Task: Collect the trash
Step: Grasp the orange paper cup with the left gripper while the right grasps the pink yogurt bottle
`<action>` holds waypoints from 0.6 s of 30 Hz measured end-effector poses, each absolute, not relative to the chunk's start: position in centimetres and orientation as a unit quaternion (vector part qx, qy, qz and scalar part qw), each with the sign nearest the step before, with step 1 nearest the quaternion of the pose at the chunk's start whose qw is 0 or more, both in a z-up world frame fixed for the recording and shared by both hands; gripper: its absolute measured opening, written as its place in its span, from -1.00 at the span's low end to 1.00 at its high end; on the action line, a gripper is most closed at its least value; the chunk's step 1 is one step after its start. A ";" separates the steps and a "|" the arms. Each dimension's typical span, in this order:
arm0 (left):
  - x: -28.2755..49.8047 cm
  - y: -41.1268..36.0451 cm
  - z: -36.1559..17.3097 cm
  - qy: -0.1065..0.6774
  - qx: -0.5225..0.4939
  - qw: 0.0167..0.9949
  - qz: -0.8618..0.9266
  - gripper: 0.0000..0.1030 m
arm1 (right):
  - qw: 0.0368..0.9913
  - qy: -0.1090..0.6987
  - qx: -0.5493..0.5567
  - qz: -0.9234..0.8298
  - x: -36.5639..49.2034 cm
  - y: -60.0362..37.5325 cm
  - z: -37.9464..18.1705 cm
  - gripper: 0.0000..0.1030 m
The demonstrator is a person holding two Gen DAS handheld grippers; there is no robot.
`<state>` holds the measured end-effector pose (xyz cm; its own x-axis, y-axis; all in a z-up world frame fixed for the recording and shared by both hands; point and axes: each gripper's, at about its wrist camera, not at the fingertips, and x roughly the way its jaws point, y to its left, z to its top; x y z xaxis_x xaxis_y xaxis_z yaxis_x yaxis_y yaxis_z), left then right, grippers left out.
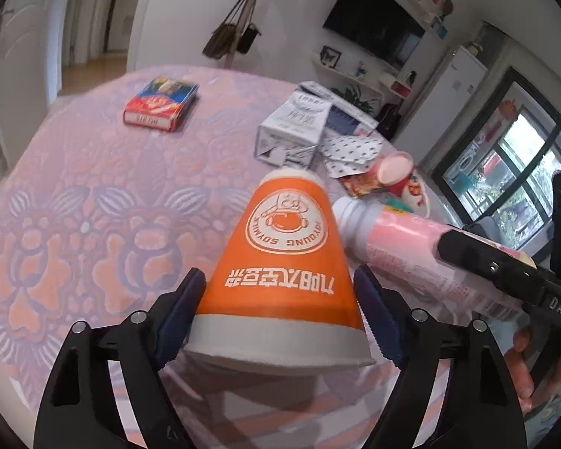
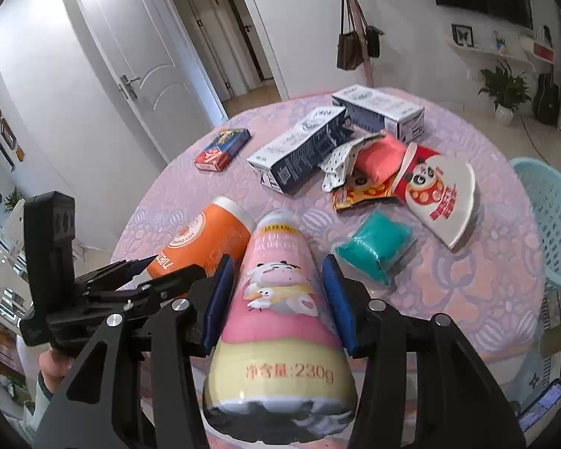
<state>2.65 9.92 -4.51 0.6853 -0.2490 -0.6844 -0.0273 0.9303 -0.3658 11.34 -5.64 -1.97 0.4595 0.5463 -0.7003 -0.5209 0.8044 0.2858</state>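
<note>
Through the left wrist camera we see our left gripper straddling an orange paper cup with a white rim and printed logo. The cup lies on its side, its wide mouth toward us. The blue fingers sit just beside its walls, though we cannot quite tell whether they press or only flank it; they look slightly spread.

The right wrist camera shows our right gripper pinching a pink and cream plastic bottle with cartoon animals, pads against both sides and its narrow neck pointing away from us. In the left view the same bottle juts in from the right, its white neck near the cup.

Only the right view shows a teal crumpled packet and a pale blue plastic basket at the right edge of the round table with a lilac and peach patterned cloth. Both views show two white and navy cartons, a flattened red and white paper cup with a panda, and a red and blue small box at the far left.
</note>
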 end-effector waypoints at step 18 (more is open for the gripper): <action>0.7 10.2 -2.4 0.358 -0.157 0.917 -0.078 0.56 | 0.804 0.512 -0.049 0.299 10.9 -3.4 -6.5 0.04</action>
